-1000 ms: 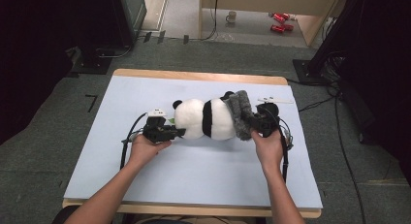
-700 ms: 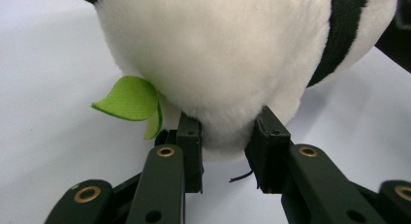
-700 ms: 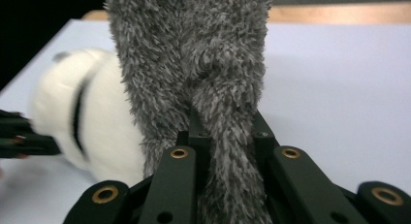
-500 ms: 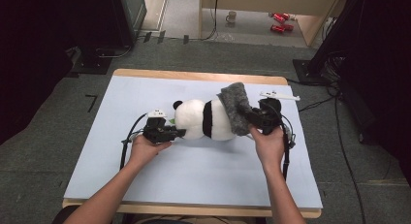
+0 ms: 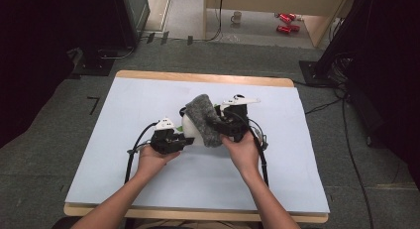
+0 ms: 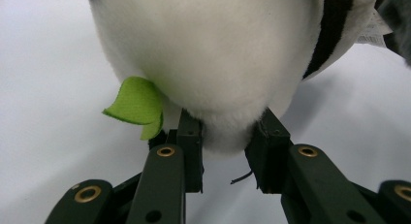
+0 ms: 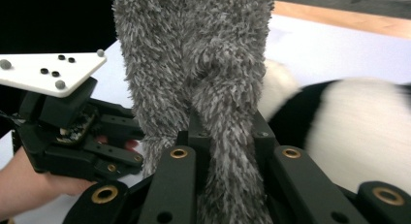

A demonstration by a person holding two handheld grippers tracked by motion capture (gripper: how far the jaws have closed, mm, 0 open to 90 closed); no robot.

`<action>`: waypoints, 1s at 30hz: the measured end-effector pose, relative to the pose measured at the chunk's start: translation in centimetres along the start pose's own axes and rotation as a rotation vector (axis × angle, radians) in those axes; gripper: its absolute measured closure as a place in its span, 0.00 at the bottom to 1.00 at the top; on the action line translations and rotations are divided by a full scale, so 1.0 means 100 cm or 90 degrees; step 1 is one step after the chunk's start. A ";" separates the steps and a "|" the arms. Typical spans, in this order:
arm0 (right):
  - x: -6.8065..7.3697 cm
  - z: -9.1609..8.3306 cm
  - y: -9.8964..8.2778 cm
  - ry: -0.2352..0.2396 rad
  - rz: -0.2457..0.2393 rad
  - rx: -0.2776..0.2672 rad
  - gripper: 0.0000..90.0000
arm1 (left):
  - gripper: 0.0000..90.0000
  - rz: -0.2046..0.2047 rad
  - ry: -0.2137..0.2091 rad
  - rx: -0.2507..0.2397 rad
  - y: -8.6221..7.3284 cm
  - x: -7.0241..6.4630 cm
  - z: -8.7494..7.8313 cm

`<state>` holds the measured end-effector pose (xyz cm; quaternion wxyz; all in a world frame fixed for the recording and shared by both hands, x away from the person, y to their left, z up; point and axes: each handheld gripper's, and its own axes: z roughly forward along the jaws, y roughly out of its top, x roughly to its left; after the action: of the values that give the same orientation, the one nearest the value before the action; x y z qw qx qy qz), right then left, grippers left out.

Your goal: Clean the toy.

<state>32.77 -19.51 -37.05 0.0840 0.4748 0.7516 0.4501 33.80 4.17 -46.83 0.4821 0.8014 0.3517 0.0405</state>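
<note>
Black-and-white panda, grey fuzzy cloth, pale blue counter

The toy panda point(image 6: 213, 64) is white plush with a black band and a bright green felt leaf point(image 6: 138, 105). The fuzzy cloth point(image 7: 203, 73) is mottled grey. Both claws have black jaws with brass-coloured rivets; the left claw point(image 5: 185, 141) and right claw point(image 5: 218, 125) each carry a white plate. The counter point(image 5: 148, 95) is pale blue with a light wooden edge.

Bare table point(image 5: 148, 97) around panda point(image 5: 190, 127)
</note>
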 end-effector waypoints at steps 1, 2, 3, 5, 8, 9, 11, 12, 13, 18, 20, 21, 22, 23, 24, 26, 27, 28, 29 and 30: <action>0.000 0.000 0.000 0.000 0.000 0.000 0.87 | 0.78 0.003 0.005 -0.003 -0.001 -0.002 0.000; 0.004 0.007 -0.002 0.004 -0.001 0.008 0.87 | 0.78 0.014 0.015 -0.009 -0.003 -0.005 0.000; 0.004 0.007 -0.002 0.004 -0.001 0.008 0.87 | 0.78 0.014 0.015 -0.009 -0.003 -0.005 0.000; 0.010 0.017 -0.006 0.011 -0.007 0.021 0.87 | 0.78 0.013 0.024 -0.014 -0.004 -0.008 0.000; 0.011 0.022 -0.008 0.009 -0.012 0.024 0.87 | 0.78 0.010 0.026 -0.013 -0.005 -0.007 0.000; 0.011 0.024 -0.009 0.004 -0.016 0.024 0.87 | 0.78 0.010 0.026 -0.013 -0.005 -0.007 0.000; 0.008 0.025 -0.010 -0.015 -0.035 0.026 0.86 | 0.78 0.006 0.022 -0.009 -0.005 -0.006 0.000; 0.006 0.025 -0.011 -0.024 -0.044 0.026 0.86 | 0.78 0.004 0.019 -0.007 -0.004 -0.005 0.000; 0.004 0.024 -0.011 -0.033 -0.047 0.027 0.86 | 0.78 0.001 0.018 -0.004 -0.004 -0.004 0.001; -0.018 0.008 -0.008 -0.089 -0.038 0.022 0.87 | 0.78 -0.005 0.014 0.012 0.000 0.002 0.001; -0.026 0.001 -0.007 -0.091 -0.021 0.015 0.87 | 0.78 -0.004 0.013 0.013 0.001 0.002 0.001; -0.026 0.001 -0.007 -0.091 -0.021 0.015 0.87 | 0.78 -0.006 0.013 0.013 0.001 0.003 0.001; -0.029 -0.002 -0.006 -0.094 -0.016 0.010 0.87 | 0.79 -0.008 0.011 0.013 0.001 0.004 0.001; -0.032 -0.006 -0.005 -0.098 -0.011 0.005 0.87 | 0.79 -0.012 0.010 0.013 0.002 0.005 0.001; -0.035 -0.009 -0.005 -0.102 -0.006 -0.001 0.87 | 0.79 -0.016 0.007 0.015 0.002 0.007 0.001; -0.047 -0.019 -0.004 -0.110 0.013 -0.015 0.87 | 0.79 -0.020 0.001 0.017 0.004 0.009 0.001; -0.047 -0.019 -0.004 -0.110 0.013 -0.015 0.87 | 0.79 -0.020 0.001 0.017 0.004 0.009 0.001; -0.055 -0.025 -0.005 -0.112 0.030 -0.023 0.87 | 0.79 -0.022 0.000 0.018 0.005 0.010 0.001; -0.055 -0.025 -0.005 -0.112 0.030 -0.023 0.87 | 0.79 -0.022 -0.001 0.018 0.005 0.011 0.001; -0.062 -0.032 -0.006 -0.120 0.043 -0.031 0.87 | 0.79 -0.026 -0.003 0.020 0.006 0.013 0.001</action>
<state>34.00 -26.38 -37.51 0.1509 0.5378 0.7130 0.4238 35.15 4.68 -46.78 0.4710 0.8015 0.3677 0.0231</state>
